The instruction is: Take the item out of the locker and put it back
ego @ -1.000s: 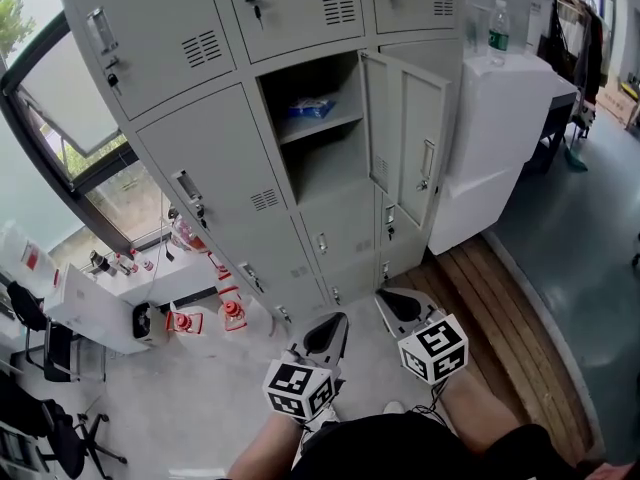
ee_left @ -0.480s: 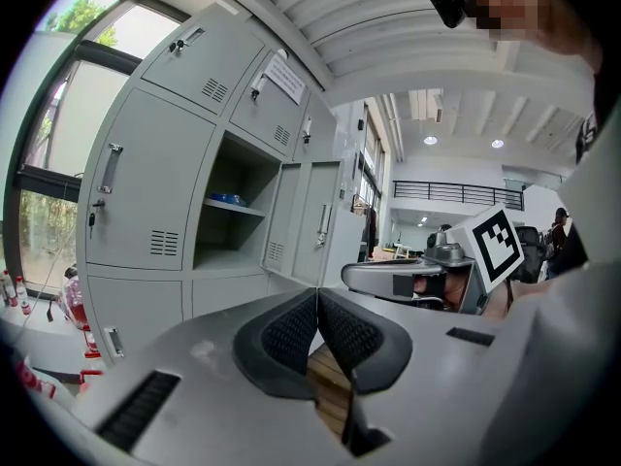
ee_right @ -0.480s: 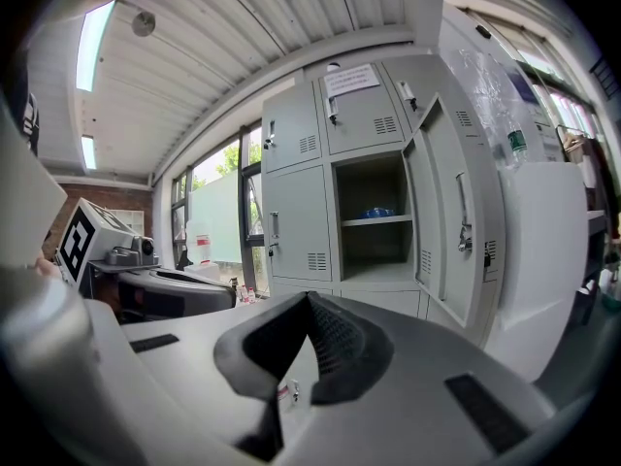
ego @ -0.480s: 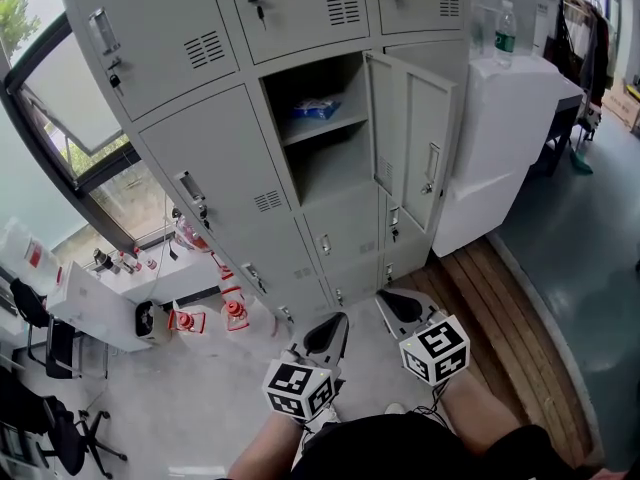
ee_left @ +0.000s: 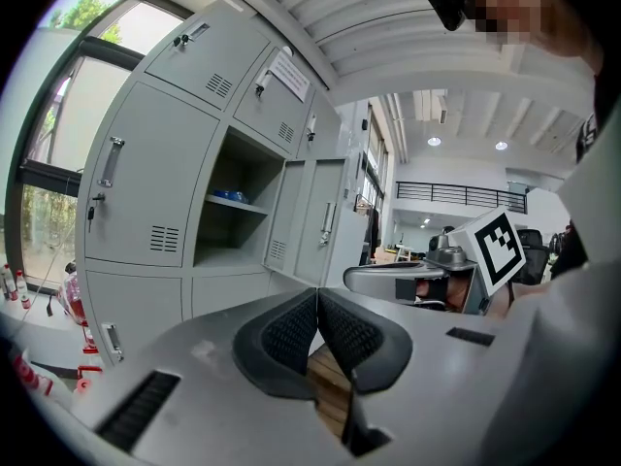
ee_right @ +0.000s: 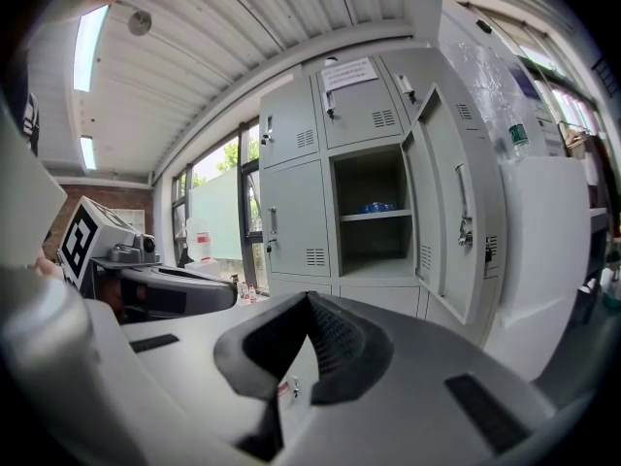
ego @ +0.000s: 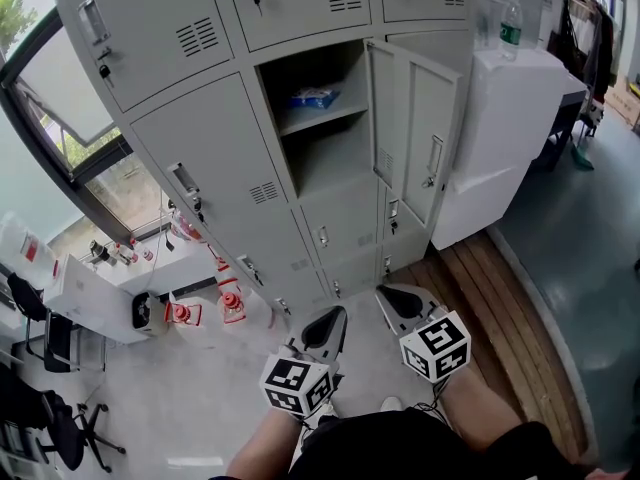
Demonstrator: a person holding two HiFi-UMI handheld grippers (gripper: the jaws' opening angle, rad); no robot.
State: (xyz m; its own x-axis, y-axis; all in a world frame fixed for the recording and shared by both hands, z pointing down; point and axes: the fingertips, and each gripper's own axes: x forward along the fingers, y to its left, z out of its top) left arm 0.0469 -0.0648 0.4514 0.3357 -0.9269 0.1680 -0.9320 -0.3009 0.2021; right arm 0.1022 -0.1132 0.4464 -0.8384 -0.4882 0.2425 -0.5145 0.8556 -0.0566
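- We see a white paper sheet (ee_right: 349,73) stuck on a top door of the grey locker (ego: 215,158). Its print is too small for us to read.
- A clear bottle (ego: 511,20) with a green label stands on a white cabinet (ego: 510,118) at 2 o'clock from our hands. We cannot read the label.
- The blue item (ego: 313,98) lies on the shelf inside the open locker box at 12 o'clock, well apart from both grippers.
- The open door (ego: 425,143) hangs at 3 o'clock of the item.
- The left hand-held gripper (ego: 328,326) has its jaws together, with nothing between them.
- The right hand-held gripper (ego: 398,301) has its jaws together too, and it is empty.
- The floor (ego: 200,408) under us is pale grey.
- Wood planks (ego: 500,318) lie at 3 o'clock.
- A big window (ego: 70,118) is at 10 o'clock, with green leaves outside.
- Small red and white things (ego: 232,308) sit on the floor at 9 o'clock.
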